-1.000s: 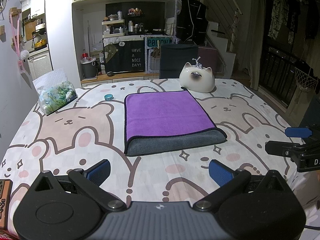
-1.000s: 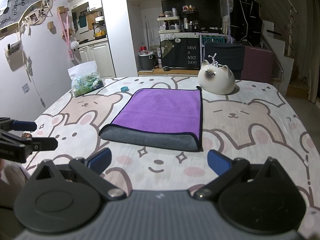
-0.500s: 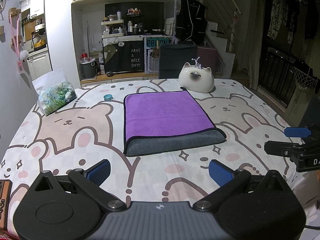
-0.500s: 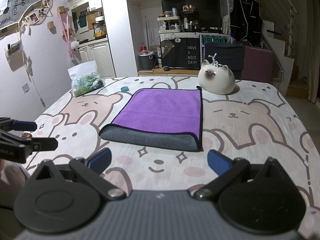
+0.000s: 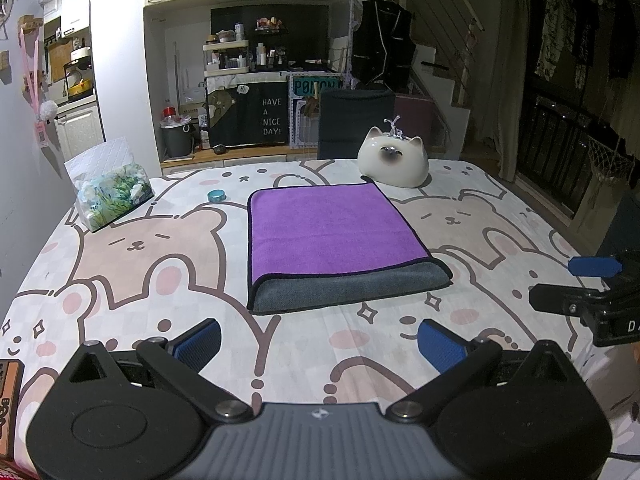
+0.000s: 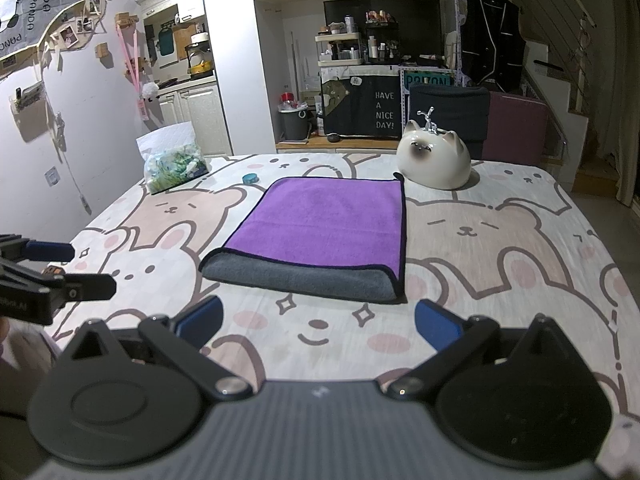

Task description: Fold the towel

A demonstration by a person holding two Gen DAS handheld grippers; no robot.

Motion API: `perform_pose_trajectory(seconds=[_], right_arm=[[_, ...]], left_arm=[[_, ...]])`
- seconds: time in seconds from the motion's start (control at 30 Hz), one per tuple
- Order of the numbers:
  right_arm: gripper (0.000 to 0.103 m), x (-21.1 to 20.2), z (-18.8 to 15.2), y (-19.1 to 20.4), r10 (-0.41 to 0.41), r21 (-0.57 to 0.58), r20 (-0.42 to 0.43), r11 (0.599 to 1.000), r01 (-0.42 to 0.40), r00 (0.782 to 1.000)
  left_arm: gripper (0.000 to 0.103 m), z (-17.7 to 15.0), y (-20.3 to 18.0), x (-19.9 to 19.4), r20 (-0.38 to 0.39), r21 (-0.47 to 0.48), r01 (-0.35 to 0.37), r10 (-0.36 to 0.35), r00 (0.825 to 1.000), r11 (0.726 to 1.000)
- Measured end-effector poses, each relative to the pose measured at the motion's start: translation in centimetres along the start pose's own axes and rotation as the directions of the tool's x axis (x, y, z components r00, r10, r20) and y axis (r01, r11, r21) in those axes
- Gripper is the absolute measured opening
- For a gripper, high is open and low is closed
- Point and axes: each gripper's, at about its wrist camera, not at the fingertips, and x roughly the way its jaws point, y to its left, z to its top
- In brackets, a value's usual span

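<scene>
A purple towel [image 5: 332,228] with a grey underside lies folded flat on the bear-print table, its grey fold edge [image 5: 348,286] nearest me. It also shows in the right wrist view [image 6: 324,220]. My left gripper [image 5: 320,344] is open and empty, a short way in front of the towel's near edge. My right gripper [image 6: 318,324] is open and empty, also just in front of that edge. Each gripper shows in the other's view, the right one [image 5: 576,284] at the right and the left one [image 6: 68,268] at the left.
A white cat-shaped ceramic [image 5: 394,158] stands just behind the towel's far right corner. A tissue pack [image 5: 108,192] lies at the far left, and a small teal ring [image 5: 217,195] lies beside the towel's far left corner. A chair [image 5: 356,120] stands behind the table.
</scene>
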Motion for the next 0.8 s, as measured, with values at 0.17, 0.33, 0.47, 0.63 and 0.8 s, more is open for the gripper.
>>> perform_pose_trajectory(seconds=[0.17, 0.33, 0.47, 0.63, 0.8], right_arm=[[0.103, -0.2, 0.1, -0.4, 0.014, 0.019, 0.018, 1.000, -0.015, 1.000], [0.103, -0.2, 0.9, -1.0, 0.014, 0.031, 0.029, 0.999, -0.015, 0.999], [0.103, 0.1, 1.7, -1.6, -0.007, 0.016, 0.044, 1.000, 0.006, 0.999], [0.103, 0.9, 3.2, -2.9, -0.020, 0.016, 0.051, 1.000, 0.019, 0.999], [0.103, 1.7, 4.6, -3.8, -0.031, 0.006, 0.063, 1.000, 0.031, 0.998]], left_arm=[[0.103, 0.8, -0.3, 0.6, 0.020, -0.016, -0.007, 0.007, 1.000, 1.000], [0.103, 2.1, -0.2, 0.6, 0.053, 0.000, -0.004, 0.004, 0.999, 1.000], [0.103, 3.4, -0.3, 1.2, 0.071, 0.029, -0.007, 0.005, 0.997, 1.000], [0.103, 4.8, -0.1, 2.1, 0.102, 0.055, -0.018, 0.013, 0.995, 0.998], [0.103, 6.0, 0.8, 3.3, 0.111, 0.053, -0.027, 0.021, 0.994, 0.998]])
